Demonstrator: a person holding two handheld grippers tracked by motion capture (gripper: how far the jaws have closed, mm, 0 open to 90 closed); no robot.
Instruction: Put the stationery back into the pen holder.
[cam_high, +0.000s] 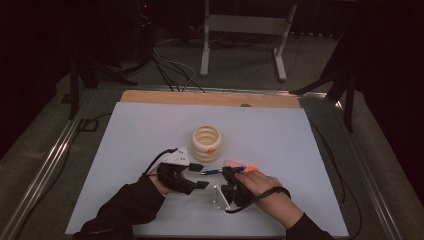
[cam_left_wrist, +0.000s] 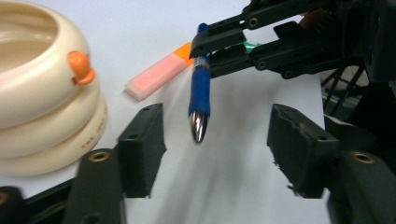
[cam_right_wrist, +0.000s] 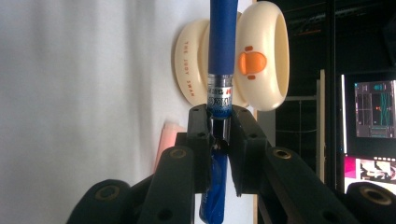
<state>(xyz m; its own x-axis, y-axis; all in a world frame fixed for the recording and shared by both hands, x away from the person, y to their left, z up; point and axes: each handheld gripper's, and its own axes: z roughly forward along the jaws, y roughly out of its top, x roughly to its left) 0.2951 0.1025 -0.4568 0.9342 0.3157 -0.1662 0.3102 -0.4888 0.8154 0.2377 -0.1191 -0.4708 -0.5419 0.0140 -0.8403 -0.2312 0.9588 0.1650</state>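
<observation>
A blue pen (cam_high: 214, 171) with a silver tip is held level above the white mat, and my right gripper (cam_high: 226, 173) is shut on its barrel. The right gripper view has the pen (cam_right_wrist: 221, 46) running up from the closed jaws of the right gripper (cam_right_wrist: 219, 122). My left gripper (cam_high: 200, 176) is open. In its own view the left gripper (cam_left_wrist: 219, 149) has both pads wide apart, and the pen (cam_left_wrist: 200, 93) points its tip into the gap without touching them. A cream ringed holder (cam_high: 206, 142) with an orange duck bill stands just behind both grippers.
A pink block with an orange end (cam_high: 240, 165) lies on the mat (cam_high: 280, 130) beside the right hand. A wooden board edge (cam_high: 210, 97) runs along the back. Metal stand legs (cam_high: 280, 55) and cables lie on the floor beyond. A lit monitor (cam_right_wrist: 373, 109) stands far off.
</observation>
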